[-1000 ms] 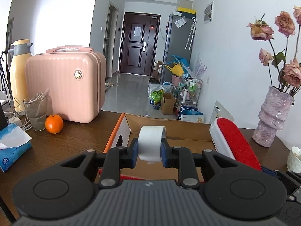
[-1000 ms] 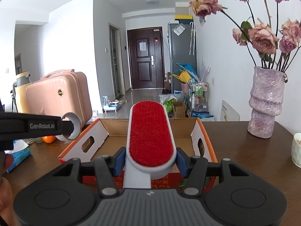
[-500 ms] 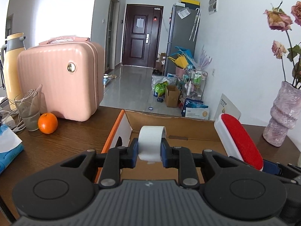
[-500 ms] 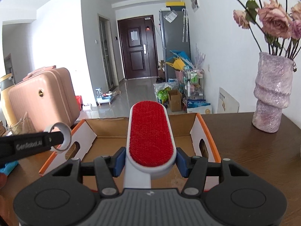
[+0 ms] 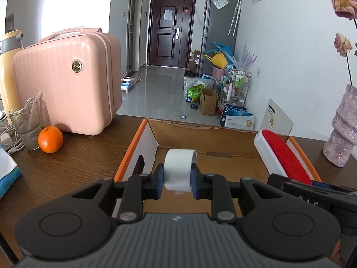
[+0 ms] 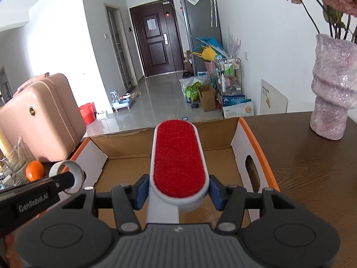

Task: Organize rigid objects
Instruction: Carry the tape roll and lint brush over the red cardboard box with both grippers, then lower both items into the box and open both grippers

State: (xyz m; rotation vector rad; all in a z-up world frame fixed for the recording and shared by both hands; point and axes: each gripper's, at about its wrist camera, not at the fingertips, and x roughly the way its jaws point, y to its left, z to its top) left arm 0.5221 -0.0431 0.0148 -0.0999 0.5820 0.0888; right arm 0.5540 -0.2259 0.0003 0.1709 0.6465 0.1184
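Note:
My left gripper (image 5: 177,182) is shut on a white tape roll (image 5: 179,167), held above the near left part of an open cardboard box (image 5: 223,147) with orange-edged white flaps. From the right wrist view the same tape roll (image 6: 68,175) hangs at the box's left flap. My right gripper (image 6: 178,192) is shut on a lint brush (image 6: 178,156) with a red pad and a white body, which points forward over the middle of the box (image 6: 125,143). The lint brush (image 5: 283,154) also shows over the box's right side in the left wrist view.
On the dark wooden table stand a pink suitcase (image 5: 67,82), an orange (image 5: 50,139), a glass (image 5: 28,125) and a yellow thermos (image 5: 7,67) at the left. A pink vase (image 6: 334,84) with dried roses stands at the right. Beyond the table's far edge lies an open floor.
Both grippers have moved forward and dipped toward the box, still holding the tape roll and the lint brush. The box looms larger and the vase has slid toward the right edge.

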